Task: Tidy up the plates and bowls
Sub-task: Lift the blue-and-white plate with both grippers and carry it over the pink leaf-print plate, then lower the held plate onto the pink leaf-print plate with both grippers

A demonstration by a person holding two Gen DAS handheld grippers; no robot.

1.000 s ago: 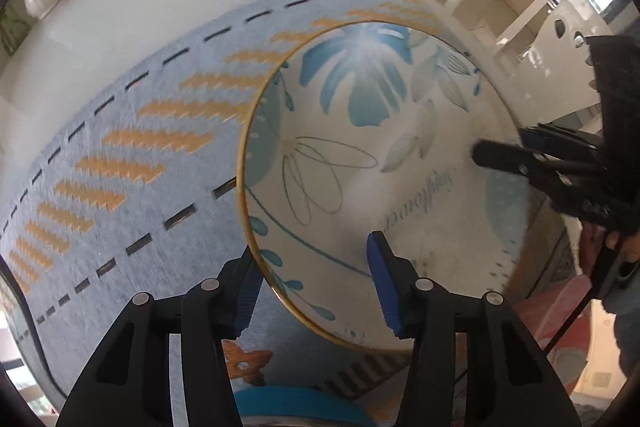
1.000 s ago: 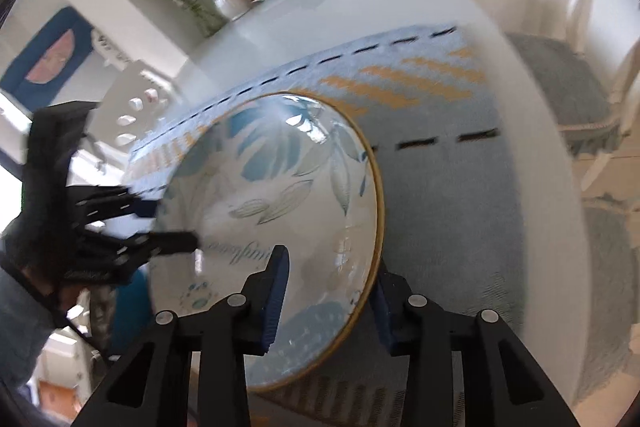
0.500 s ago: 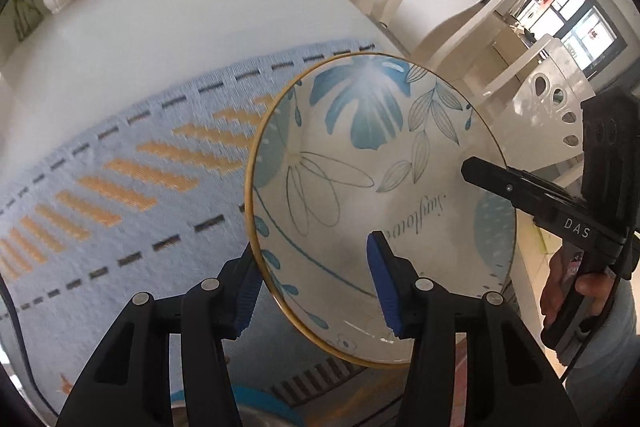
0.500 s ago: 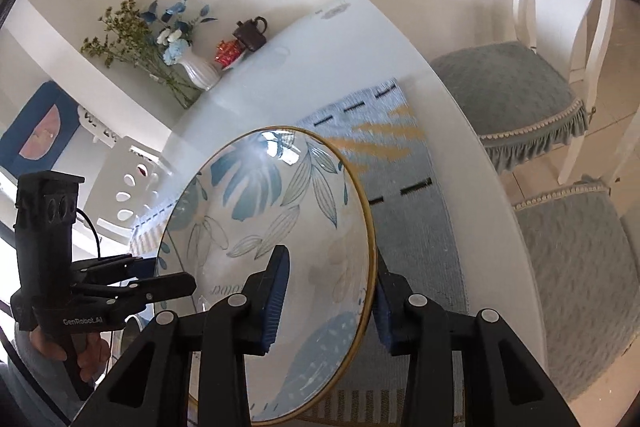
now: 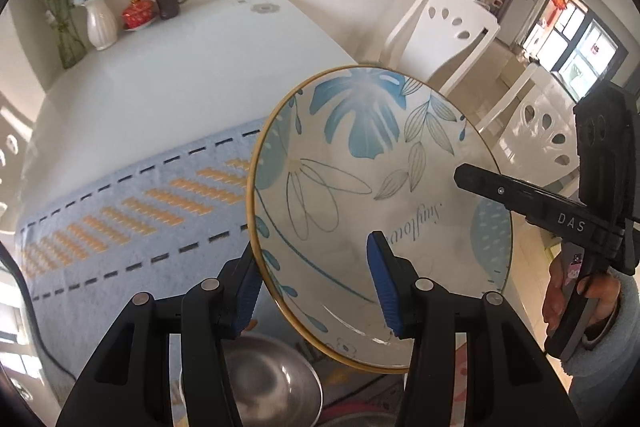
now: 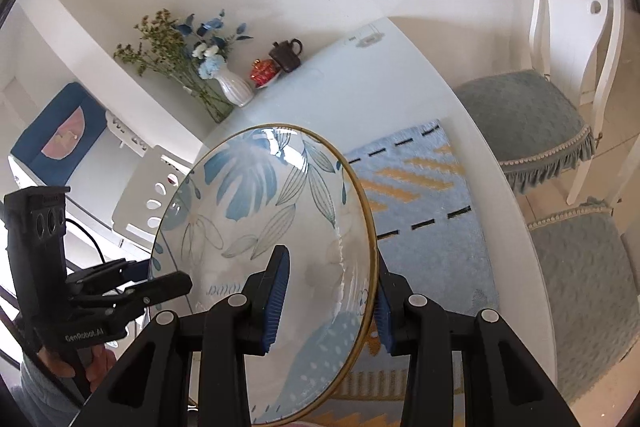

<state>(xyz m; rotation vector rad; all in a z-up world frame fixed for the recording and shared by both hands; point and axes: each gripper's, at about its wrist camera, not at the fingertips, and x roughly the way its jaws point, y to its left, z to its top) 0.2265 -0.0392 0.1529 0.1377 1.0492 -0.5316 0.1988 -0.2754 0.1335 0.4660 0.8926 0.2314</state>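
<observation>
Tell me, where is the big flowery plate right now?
The plate is up in the air above the blue mat, pinched on opposite rims by the left tongs and right tongs.

- Left gripper clamped on rim of floral bowl, tilted, raised off blue placemat.
- Right gripper gripping opposite rim.
- Steel bowl directly below fingers.

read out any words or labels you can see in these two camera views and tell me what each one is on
"DAS": white letters on the right claw, seen from the left wrist view.
"GenRobot.AI": on the left claw, seen from the right wrist view.
Cursive word on the plate: seen upside down, looks like "Sunflower", not certain.
Red window hanging: too small to read.
</observation>
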